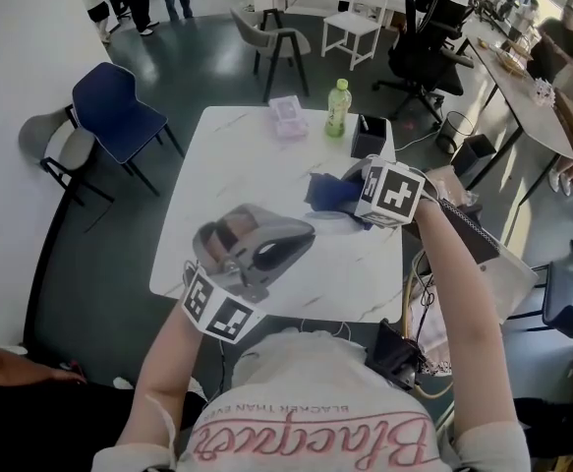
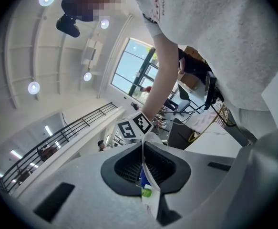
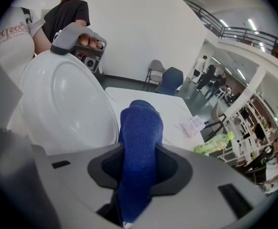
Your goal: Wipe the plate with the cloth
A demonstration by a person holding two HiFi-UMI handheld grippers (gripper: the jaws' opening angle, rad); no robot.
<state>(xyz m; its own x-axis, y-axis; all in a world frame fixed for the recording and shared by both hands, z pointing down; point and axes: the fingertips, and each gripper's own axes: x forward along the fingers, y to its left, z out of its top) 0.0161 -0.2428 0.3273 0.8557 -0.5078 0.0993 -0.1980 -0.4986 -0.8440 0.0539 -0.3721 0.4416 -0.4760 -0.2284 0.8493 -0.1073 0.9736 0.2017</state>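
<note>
The white plate point(image 3: 67, 104) stands on edge above the table, and my left gripper point(image 2: 146, 175) is shut on its rim point(image 2: 145, 159). In the head view the left gripper point(image 1: 304, 232) is at lower centre, pointing right. My right gripper point(image 3: 139, 175) is shut on the blue cloth point(image 3: 139, 142), which bulges out past its jaws close beside the plate's face; I cannot tell whether they touch. In the head view the cloth point(image 1: 327, 193) hangs just left of the right gripper point(image 1: 355, 203). The plate itself is hard to make out there against the white table.
On the white table point(image 1: 227, 165), at its far edge, stand a green bottle point(image 1: 337, 106), a pink box point(image 1: 288, 116) and a black box point(image 1: 368, 136). A blue chair point(image 1: 119, 111) stands to the left and a laptop point(image 1: 473, 234) to the right. People stand far off.
</note>
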